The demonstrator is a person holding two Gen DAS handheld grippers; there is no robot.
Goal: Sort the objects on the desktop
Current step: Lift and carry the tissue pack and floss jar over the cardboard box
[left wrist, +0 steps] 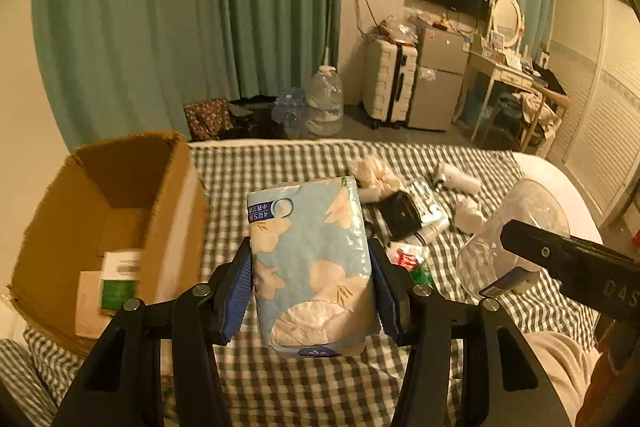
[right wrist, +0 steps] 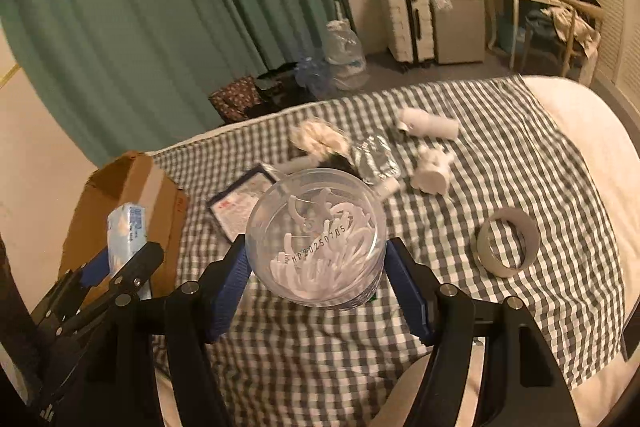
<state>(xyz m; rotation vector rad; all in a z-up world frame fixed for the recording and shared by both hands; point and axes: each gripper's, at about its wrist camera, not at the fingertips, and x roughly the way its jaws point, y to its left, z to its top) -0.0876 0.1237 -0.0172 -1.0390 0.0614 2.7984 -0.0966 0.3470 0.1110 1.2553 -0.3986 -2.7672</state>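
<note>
Left tongs [left wrist: 310, 291] clamp a tissue pack [left wrist: 310, 263]; right tongs [right wrist: 318, 287] clamp a clear floss-pick tub [right wrist: 316, 239], both lifted beside the cardboard box [left wrist: 100, 227]. Box already has some cartons inside. Tape roll [right wrist: 508, 247], white bottle [right wrist: 430, 125], pouch left on checked bed [right wrist: 520, 163]. Cluttered bedroom, green curtains.

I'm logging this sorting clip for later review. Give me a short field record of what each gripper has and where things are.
surface: checked bedsheet
left gripper: shut on tissue pack, lifted off the sheet
right gripper: shut on clear round tub of white floss picks
box: open cardboard box at left, small cartons inside
left on sheet: tape roll, white bottle, foil pouch
</note>
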